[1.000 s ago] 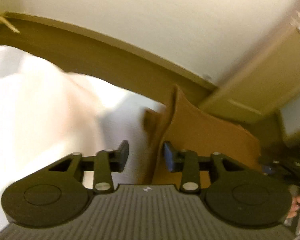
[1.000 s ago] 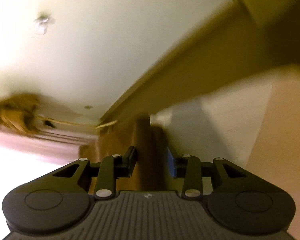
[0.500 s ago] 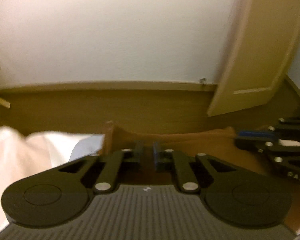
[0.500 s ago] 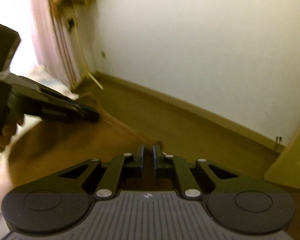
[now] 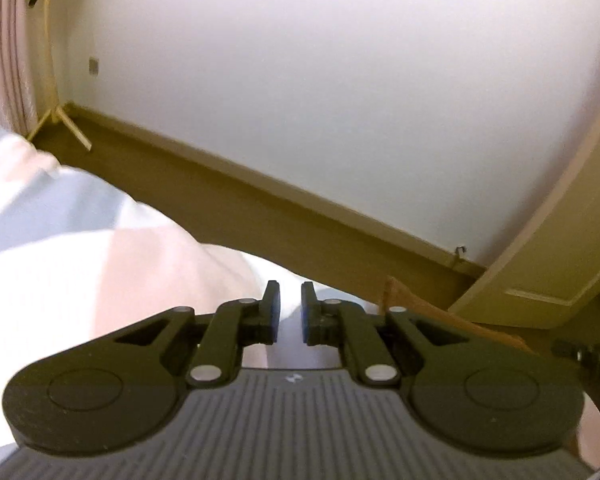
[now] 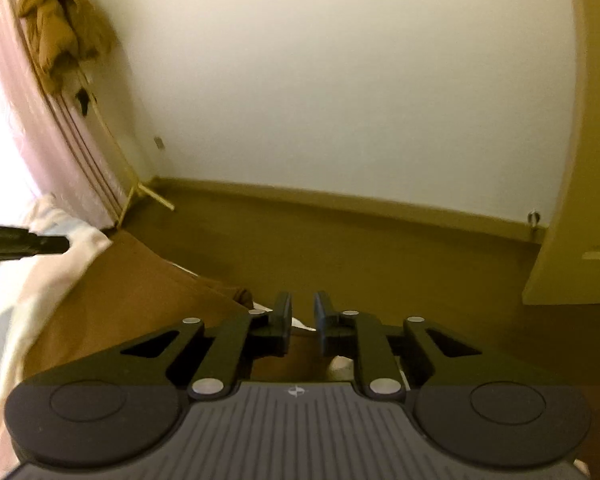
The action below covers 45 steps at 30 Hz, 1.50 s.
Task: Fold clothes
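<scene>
Left gripper (image 5: pixel 286 308) has its jaws a little apart with nothing between them, just pale bedding (image 5: pixel 100 264) ahead and to its left. The brown garment (image 5: pixel 428 312) sits off to its right. Right gripper (image 6: pixel 302 316) is likewise slightly parted and empty, hovering over that same brown cloth, which spreads out to its left. My guess is both let go so the fabric lies flat for the next fold.

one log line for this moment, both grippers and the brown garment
left gripper: open, empty | right gripper: open, empty | brown garment: lying released on bed
</scene>
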{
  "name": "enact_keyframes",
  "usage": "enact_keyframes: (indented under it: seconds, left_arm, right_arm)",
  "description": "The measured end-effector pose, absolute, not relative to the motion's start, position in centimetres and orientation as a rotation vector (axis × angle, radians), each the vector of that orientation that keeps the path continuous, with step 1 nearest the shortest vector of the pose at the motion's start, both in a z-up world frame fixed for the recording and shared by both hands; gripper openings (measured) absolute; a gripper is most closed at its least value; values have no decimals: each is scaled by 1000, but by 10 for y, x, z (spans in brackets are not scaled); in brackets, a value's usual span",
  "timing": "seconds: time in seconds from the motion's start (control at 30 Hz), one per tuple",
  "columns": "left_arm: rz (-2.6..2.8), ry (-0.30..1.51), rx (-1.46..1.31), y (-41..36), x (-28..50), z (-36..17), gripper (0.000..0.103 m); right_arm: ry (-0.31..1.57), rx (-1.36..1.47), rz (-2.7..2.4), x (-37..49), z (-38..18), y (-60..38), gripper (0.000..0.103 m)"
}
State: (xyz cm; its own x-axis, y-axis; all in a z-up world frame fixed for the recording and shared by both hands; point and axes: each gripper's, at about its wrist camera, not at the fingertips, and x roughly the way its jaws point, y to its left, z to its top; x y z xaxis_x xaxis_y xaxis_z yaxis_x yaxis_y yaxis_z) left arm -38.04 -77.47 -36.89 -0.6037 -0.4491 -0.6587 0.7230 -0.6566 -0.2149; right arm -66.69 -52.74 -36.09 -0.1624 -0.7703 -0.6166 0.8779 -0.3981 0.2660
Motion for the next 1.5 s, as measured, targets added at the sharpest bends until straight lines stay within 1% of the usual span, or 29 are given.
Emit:
enact_keyframes:
  seconds: [0.07, 0.13, 0.23, 0.3, 0.37, 0.4, 0.43, 0.5, 0.53, 0.57, 0.67, 0.73, 0.77, 0.87, 0.93, 1.07, 1.13, 1.2, 1.23, 1.27, 1.3, 1.33, 1.4, 1.43, 1.5]
  left_arm:
    - [-2299, 563, 755, -739, -349, -345, 6]
    - [-2352, 552, 775, -703, -334, -333, 6]
    - [-2395, 536, 859, -666, -332, -350, 6]
    - [-2394, 486, 937, -655, -343, -381, 9]
    - [-2346, 473, 979, -652, -342, -405, 7]
    - [-2312, 495, 970, -660, -345, -405, 7]
    - [-2277, 516, 960, -667, -347, -405, 9]
    - [-2206, 555, 900, -675, -336, -400, 7]
    - [-2171, 572, 870, -679, -331, -397, 7]
    - [-2153, 584, 850, -684, -324, -392, 7]
    - [-2165, 620, 800, -689, -315, -365, 6]
    - [-2256, 580, 803, -670, -320, -330, 7]
    - [-2297, 530, 821, -669, -335, -327, 7]
    - [-2410, 434, 846, -688, -390, -326, 10]
    - [-2438, 424, 847, -698, -421, -330, 10]
    - [-2435, 431, 900, -725, -469, -350, 10]
    - [-2369, 481, 968, -744, -478, -374, 9]
    - [-2309, 520, 981, -756, -472, -389, 10]
    - [-2280, 541, 986, -761, -469, -396, 14]
    - [-2268, 578, 961, -768, -464, -397, 15]
    - [-2254, 626, 929, -773, -456, -395, 15]
    - [-2229, 653, 904, -780, -451, -393, 11]
    - [-2210, 656, 857, -776, -428, -373, 10]
    - [-2201, 655, 836, -774, -416, -363, 10]
    - [-2190, 578, 854, -750, -391, -340, 10]
  right_arm:
    - [190, 806, -1759, -656, -351, -508, 19]
    - [240, 770, -1697, -630, -345, -496, 19]
    - [325, 715, -1606, -584, -341, -487, 19]
    - [381, 687, -1559, -561, -346, -476, 19]
    - [462, 669, -1546, -538, -352, -470, 18]
    - [505, 661, -1554, -537, -364, -470, 17]
    - [537, 657, -1563, -537, -372, -470, 17]
    - [524, 682, -1586, -546, -369, -468, 16]
    - [521, 697, -1602, -556, -367, -467, 11]
    - [518, 708, -1616, -562, -361, -466, 10]
    - [484, 694, -1658, -580, -351, -461, 12]
    - [474, 656, -1692, -588, -341, -469, 12]
    - [462, 641, -1710, -592, -338, -476, 12]
    - [418, 626, -1751, -607, -333, -500, 12]
    - [387, 639, -1767, -618, -335, -515, 12]
    - [377, 709, -1748, -633, -369, -543, 12]
    - [373, 788, -1729, -638, -394, -559, 11]
    - [365, 824, -1726, -645, -407, -559, 11]
    - [361, 830, -1727, -648, -409, -558, 11]
    - [355, 836, -1731, -651, -408, -558, 12]
    - [350, 842, -1741, -655, -405, -557, 14]
    - [343, 848, -1751, -658, -402, -555, 15]
    - [307, 848, -1774, -662, -388, -544, 16]
    - [286, 844, -1782, -662, -380, -537, 19]
    - [234, 836, -1774, -657, -363, -520, 19]
